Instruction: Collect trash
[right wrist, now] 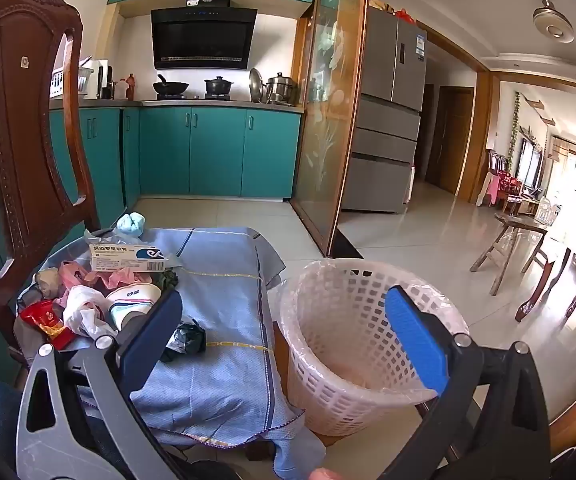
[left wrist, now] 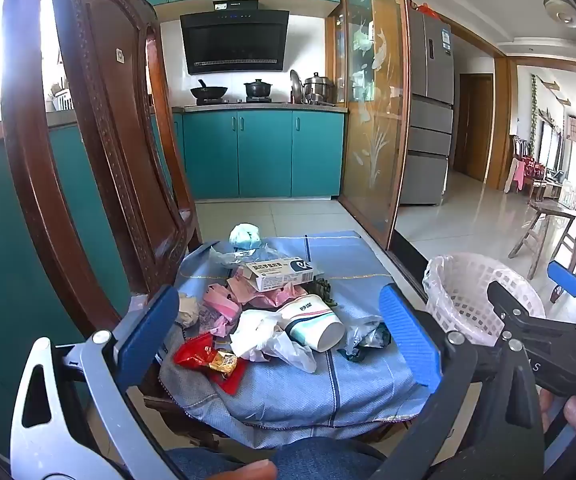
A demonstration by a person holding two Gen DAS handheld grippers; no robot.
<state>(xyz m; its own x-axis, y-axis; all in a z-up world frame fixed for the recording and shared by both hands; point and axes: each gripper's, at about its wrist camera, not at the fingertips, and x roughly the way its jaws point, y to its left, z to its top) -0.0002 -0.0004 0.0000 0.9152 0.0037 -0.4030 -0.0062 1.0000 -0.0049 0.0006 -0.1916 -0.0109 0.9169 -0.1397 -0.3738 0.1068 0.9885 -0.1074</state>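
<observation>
Your left gripper (left wrist: pixel 280 332) tilts slightly downward, jaws wide apart and empty above the trash pile (left wrist: pixel 272 312) on the blue cloth (left wrist: pixel 351 384). Your right gripper (right wrist: pixel 288 332) tilts likewise, spread and empty over the lined white basket (right wrist: pixel 351 360) beside the cloth. Beyond stands a carved wooden chair (left wrist: pixel 120 140).
</observation>
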